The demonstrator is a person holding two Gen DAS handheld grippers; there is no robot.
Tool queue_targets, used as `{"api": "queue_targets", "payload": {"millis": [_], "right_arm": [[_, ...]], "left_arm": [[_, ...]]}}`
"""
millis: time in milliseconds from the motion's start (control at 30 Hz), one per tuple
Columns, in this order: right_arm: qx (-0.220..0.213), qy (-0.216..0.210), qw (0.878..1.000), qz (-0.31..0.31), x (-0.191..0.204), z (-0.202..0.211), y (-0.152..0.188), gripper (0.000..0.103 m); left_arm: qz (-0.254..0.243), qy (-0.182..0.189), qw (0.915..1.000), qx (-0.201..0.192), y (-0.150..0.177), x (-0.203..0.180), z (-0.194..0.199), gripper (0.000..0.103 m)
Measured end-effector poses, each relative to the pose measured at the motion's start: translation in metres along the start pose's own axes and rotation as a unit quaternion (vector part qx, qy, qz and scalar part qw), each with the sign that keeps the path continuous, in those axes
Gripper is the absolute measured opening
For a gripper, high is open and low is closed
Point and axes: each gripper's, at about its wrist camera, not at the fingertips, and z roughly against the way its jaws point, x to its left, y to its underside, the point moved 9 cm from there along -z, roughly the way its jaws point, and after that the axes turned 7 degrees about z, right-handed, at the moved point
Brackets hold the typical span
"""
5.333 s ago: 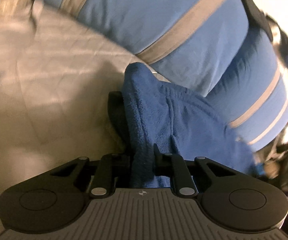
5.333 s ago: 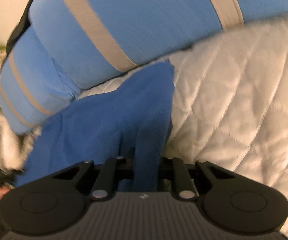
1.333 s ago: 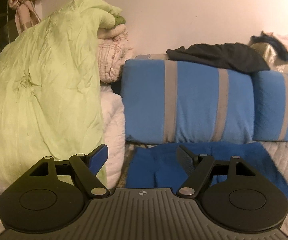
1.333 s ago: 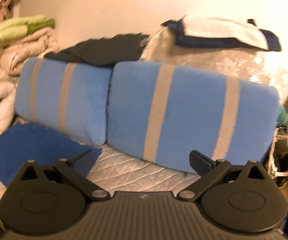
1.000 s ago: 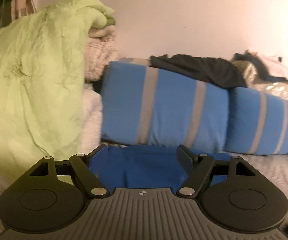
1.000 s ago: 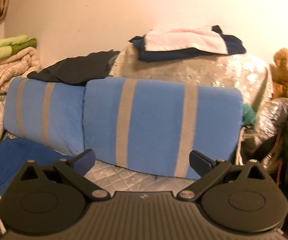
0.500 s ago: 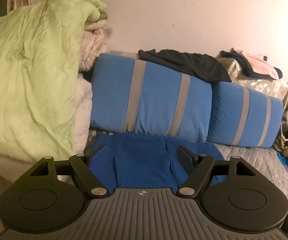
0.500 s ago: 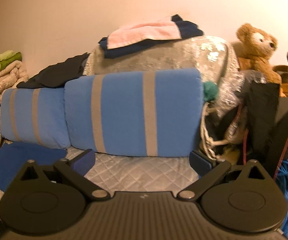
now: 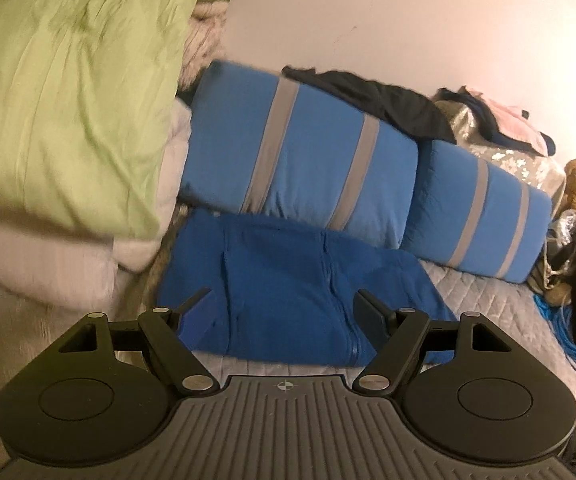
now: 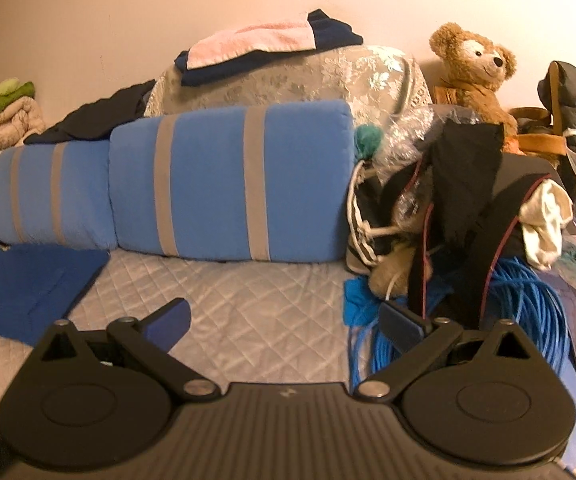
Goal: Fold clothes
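A dark blue fleece garment (image 9: 288, 284) lies folded flat on the grey quilted bed cover (image 9: 488, 300), against the striped blue pillows (image 9: 300, 156). My left gripper (image 9: 281, 306) hovers over its near edge, open, with nothing between the fingers. In the right wrist view the same garment (image 10: 27, 280) lies at the far left. My right gripper (image 10: 283, 318) is open and empty above the bare quilt (image 10: 247, 304), well right of the garment.
A green duvet (image 9: 67, 92) and piled blankets stand at the left. A black garment (image 10: 95, 116) and a pink and navy stack (image 10: 259, 48) rest on top behind the pillows (image 10: 215, 184). A teddy bear (image 10: 472, 68), dark bags (image 10: 464, 200) and coiled blue cable (image 10: 520, 308) crowd the right.
Both grippers let go of the blue garment, which now lies flat. Over the last second both views pulled back and swung right; the right one now faces the clutter at the bed's right end.
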Motion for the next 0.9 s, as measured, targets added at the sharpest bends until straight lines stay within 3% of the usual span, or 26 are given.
{"api": "queue_targets", "payload": {"millis": [433,633,900], "right_arm": [[0.059,-0.008,0.997,0.044,0.022,-0.012,0.077,0.103],[0.084,-0.017,0.996,0.036,0.031,-0.031,0.1,0.103],[0.108,-0.027,0.993,0.042,0.053,-0.054,0.125,0.103]], "left_arm": [[0.035,-0.025,0.9978,0.051,0.066,0.026,-0.028,0.075],[-0.009,-0.058,0.9957,0.072,0.09,0.019,-0.045,0.076],[-0.061,-0.074,0.9916,0.086,0.114,0.006,-0.07,0.076]]}}
